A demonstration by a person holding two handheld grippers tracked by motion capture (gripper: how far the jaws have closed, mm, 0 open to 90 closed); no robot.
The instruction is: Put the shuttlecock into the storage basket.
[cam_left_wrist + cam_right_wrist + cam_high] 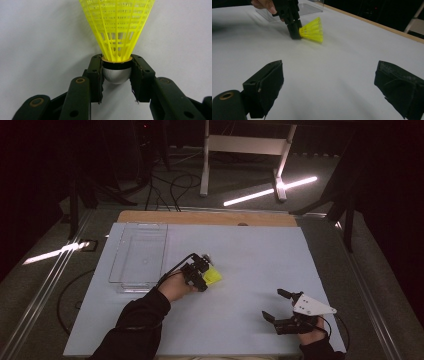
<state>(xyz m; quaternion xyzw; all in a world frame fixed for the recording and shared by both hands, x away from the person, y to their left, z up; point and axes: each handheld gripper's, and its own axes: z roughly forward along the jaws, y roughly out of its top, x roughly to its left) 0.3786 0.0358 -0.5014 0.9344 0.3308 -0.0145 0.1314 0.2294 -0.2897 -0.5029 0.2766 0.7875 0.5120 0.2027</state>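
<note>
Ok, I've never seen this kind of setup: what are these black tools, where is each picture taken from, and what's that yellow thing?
No robot here: a person holds a hand-held gripper in each hand. The high view looks down on the table. The other two views come from cameras riding on the grippers, looking along their jaws. The left gripper is shut on the cap of a yellow shuttlecock, low over the table. The right gripper is open and holds nothing, pointing toward the shuttlecock. A clear tray lies at the table's far left.
</note>
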